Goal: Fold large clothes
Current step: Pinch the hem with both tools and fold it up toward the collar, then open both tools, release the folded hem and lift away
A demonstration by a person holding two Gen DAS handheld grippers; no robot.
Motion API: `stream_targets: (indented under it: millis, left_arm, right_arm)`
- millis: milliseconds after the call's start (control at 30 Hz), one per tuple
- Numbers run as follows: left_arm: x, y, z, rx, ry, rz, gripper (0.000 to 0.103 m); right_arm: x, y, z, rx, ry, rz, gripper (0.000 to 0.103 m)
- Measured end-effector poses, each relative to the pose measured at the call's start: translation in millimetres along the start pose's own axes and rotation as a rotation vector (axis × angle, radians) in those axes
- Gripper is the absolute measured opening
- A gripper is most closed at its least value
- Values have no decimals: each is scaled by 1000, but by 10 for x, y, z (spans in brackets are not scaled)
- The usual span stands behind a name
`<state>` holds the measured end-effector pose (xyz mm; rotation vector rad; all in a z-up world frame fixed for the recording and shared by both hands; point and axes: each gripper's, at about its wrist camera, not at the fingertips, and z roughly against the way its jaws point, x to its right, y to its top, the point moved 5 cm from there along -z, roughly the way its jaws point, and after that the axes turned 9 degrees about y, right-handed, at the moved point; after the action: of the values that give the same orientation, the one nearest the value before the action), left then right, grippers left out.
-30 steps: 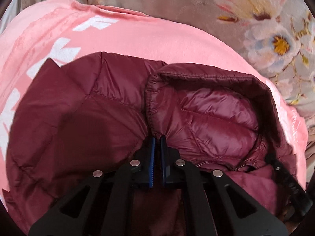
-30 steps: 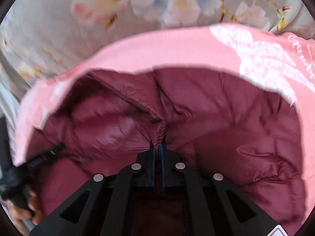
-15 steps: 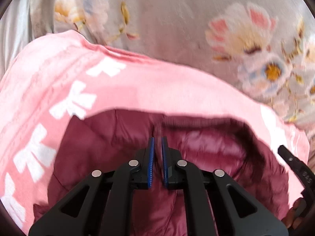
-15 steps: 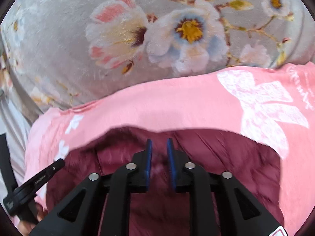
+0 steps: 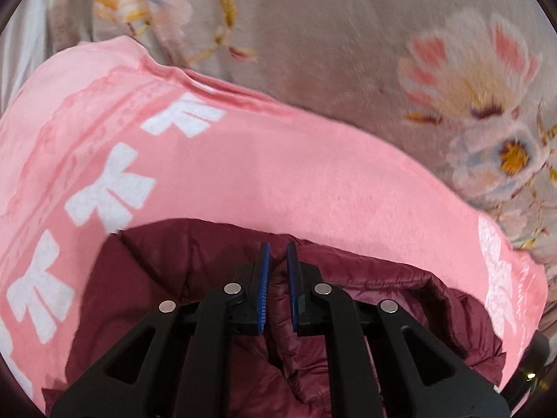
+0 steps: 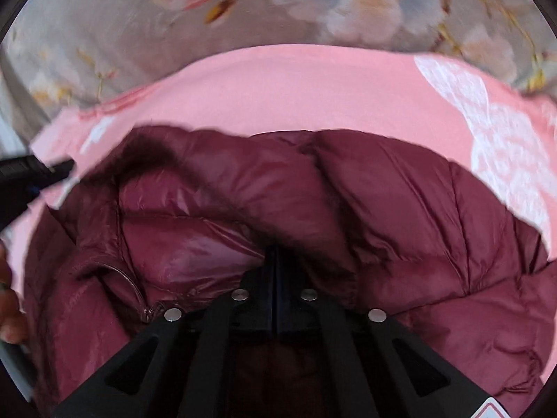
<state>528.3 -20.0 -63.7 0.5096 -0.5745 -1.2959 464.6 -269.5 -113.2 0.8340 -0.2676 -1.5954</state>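
Dark red puffy jacket (image 5: pixel 195 278) low in the middle of both views, lying on a pink blanket (image 5: pixel 278 174) with white shapes. Grey flowery cover (image 5: pixel 330 35) under it all, along the upper part of the frame. Likely laid on the flat pink blanket to give room for folding and to keep clean.

Left gripper (image 5: pixel 276 249) at the bottom middle of the left view, right over the top edge of the jacket. Blue pads only a little way apart, with a thin gap. Red cloth showing in that gap, but hard to tell whether pinched there or just lying under. Probably placed at this edge to take one side of the jacket.

Right gripper (image 6: pixel 273 254) at the bottom middle of the right view, pressed fully together, just closed, no gap left. Puffy folds bunched right up against its tips and hiding them. No telling about any thin bit of cloth caught inside. Zip (image 6: pixel 128 278) at the lower left there, beside the shiny inner side. Seemingly one gripper for each side, to lift and fold evenly. Jacket lumpy, not yet neatly folded.
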Motion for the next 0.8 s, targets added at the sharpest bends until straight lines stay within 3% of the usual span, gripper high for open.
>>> stream_targets:
  millis: [133,267,400,533,667,800]
  left_arm:
    - [42,-147,-354,-77,73,-68,9]
    - [-5,-298,-501,-85,77,-80,9]
    - [31,-340,-450,-50,104,-127,9]
    - [-2,-368,-424,-21,83,-128,9]
    - [-12,-386,-412,-7,70,-114,9]
    - [7,-394,-408,1,77,-120,9]
  right_arm:
    - [-69,101,328,123,48,-16,0]
    - [-124,393,550,219,52,-47,1]
    - [-133,472,279,154,-13,-22,1]
    - [-45,231,15,54,-80,10,0]
    - [58,94,-22,56,-66,-6,0]
    - [8,81,-84,59,-120,31,0]
